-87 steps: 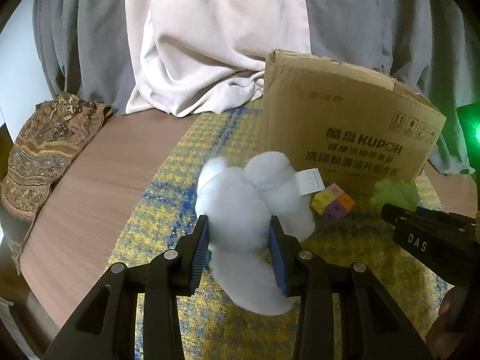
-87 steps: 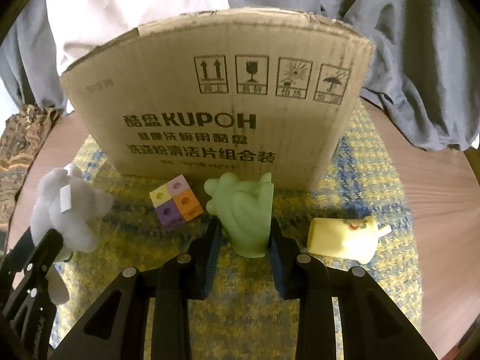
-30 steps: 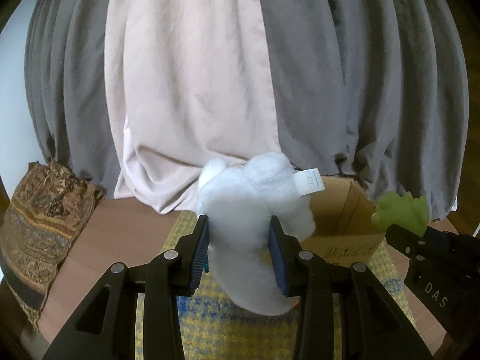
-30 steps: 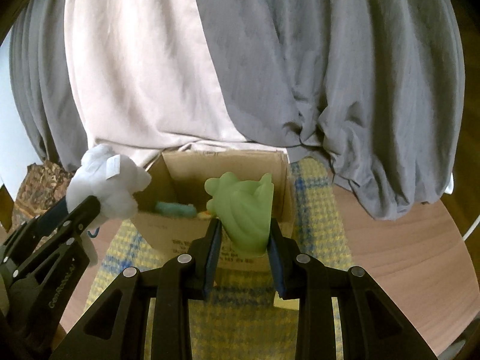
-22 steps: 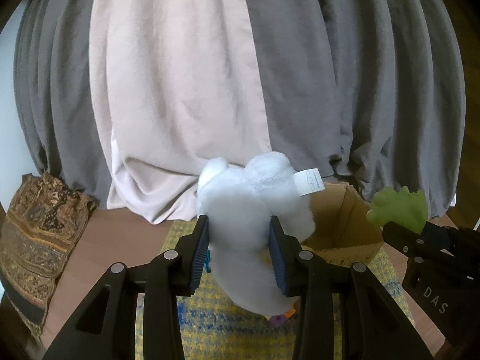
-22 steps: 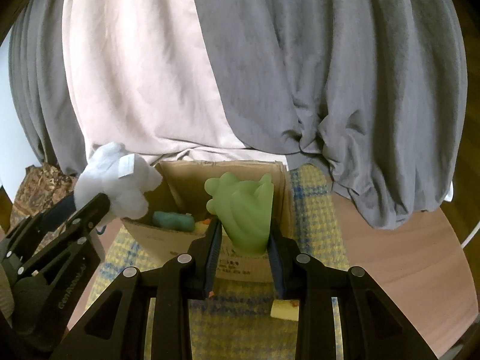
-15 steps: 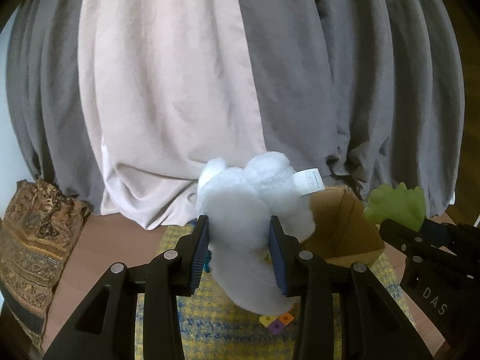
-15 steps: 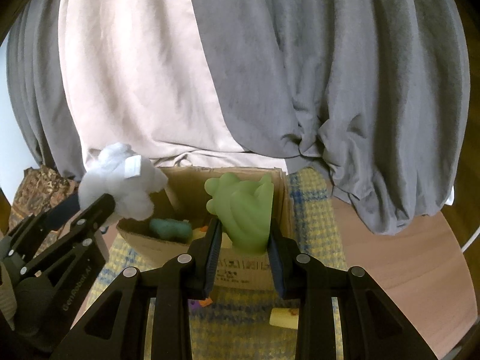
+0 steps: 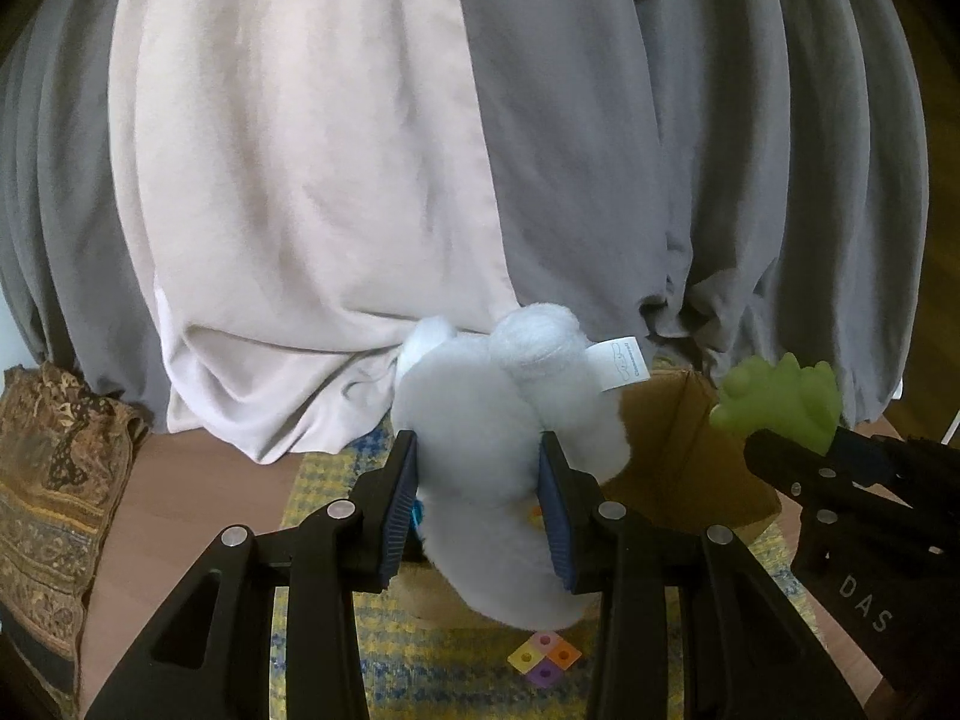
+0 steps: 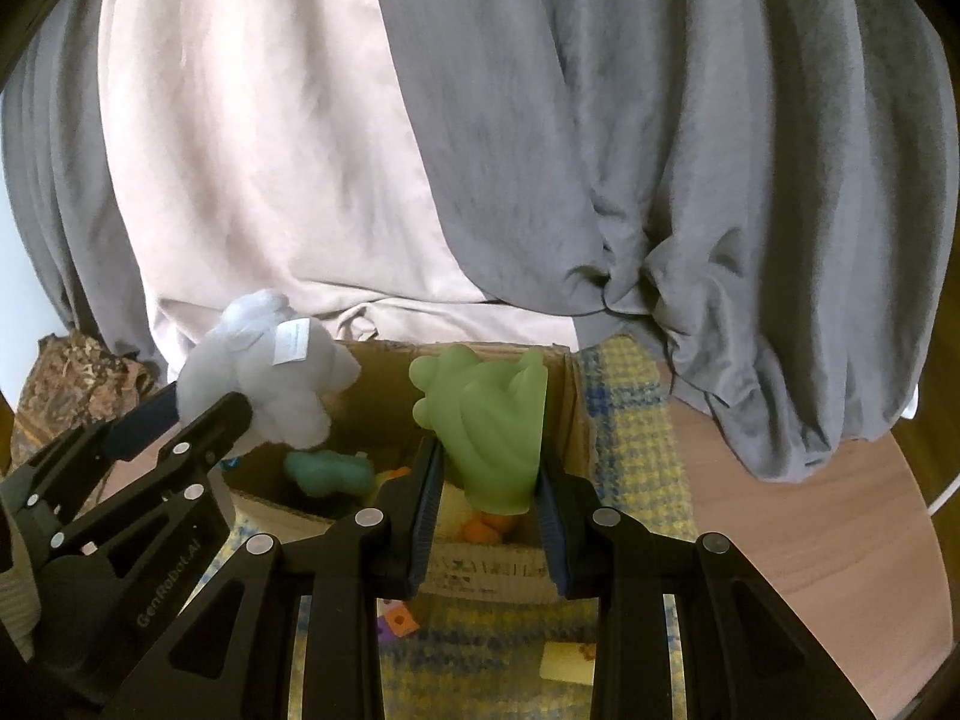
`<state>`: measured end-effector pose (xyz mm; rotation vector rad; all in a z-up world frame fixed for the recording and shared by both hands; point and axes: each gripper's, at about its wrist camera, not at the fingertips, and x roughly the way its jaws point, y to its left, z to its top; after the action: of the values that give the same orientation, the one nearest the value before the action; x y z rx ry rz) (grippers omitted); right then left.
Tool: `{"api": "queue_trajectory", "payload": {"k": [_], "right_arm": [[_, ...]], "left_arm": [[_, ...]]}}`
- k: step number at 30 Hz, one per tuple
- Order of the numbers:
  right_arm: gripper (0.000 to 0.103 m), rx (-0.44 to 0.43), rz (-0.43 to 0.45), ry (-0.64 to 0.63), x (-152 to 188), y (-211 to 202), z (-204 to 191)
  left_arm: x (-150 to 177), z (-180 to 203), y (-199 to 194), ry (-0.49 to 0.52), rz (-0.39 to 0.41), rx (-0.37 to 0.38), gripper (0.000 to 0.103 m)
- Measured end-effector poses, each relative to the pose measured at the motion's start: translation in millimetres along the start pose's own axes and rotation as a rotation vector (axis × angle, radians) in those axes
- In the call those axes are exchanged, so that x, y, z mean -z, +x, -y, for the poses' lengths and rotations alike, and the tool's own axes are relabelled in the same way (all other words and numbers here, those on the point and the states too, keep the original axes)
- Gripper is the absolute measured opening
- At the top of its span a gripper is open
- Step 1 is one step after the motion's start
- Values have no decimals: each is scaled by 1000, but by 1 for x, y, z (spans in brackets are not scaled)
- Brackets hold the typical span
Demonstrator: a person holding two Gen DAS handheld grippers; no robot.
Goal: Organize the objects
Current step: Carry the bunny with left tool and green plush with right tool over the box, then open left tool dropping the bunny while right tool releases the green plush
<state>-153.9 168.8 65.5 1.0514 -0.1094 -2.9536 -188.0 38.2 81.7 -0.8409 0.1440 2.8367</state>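
Observation:
My left gripper (image 9: 478, 495) is shut on a white plush toy (image 9: 498, 420) with a paper tag and holds it in the air above the open cardboard box (image 9: 690, 468). My right gripper (image 10: 489, 489) is shut on a green soft toy (image 10: 492, 426) and holds it over the box's (image 10: 564, 396) opening. The plush (image 10: 264, 372) and the left gripper (image 10: 180, 426) show at the left of the right wrist view. The green toy (image 9: 780, 396) shows at the right of the left wrist view. Inside the box lie a teal toy (image 10: 327, 471) and an orange toy (image 10: 486, 528).
The box stands on a yellow and blue woven mat (image 10: 636, 438) on a round wooden table (image 10: 780, 510). A coloured cube (image 9: 545, 657) and a pale yellow item (image 10: 567, 663) lie on the mat before the box. Grey and beige curtains (image 9: 360, 150) hang behind. A patterned cushion (image 9: 54, 480) is at the left.
Both grippers have carried their toys forward and higher over the box. The box's inside shows more in the right wrist view. Both grips are unchanged.

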Motion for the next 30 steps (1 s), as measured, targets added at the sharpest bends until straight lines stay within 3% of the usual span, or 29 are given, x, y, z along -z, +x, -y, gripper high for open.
{"api": "queue_trajectory", "payload": {"k": [19,20,21,23,30], "right_arm": [[34,2,-44,19,-6,25,1],[46,2,-43,23,-6,25,1],[66,5,-40,26,-7,24,1],[85,32,-19,35,-6,20,2],[98,60,-25,78,-6,13,12]], "left_arm": [[-1,-6,30,-8,-67,-4,44],[-2,-7,29,-9,-67,-6,50],[-1,-7,28,-9,-65,-9,54],[0,-7,24,-10,-54,-31,63],[2,-14,16,-44,-45,-61,83]]}}
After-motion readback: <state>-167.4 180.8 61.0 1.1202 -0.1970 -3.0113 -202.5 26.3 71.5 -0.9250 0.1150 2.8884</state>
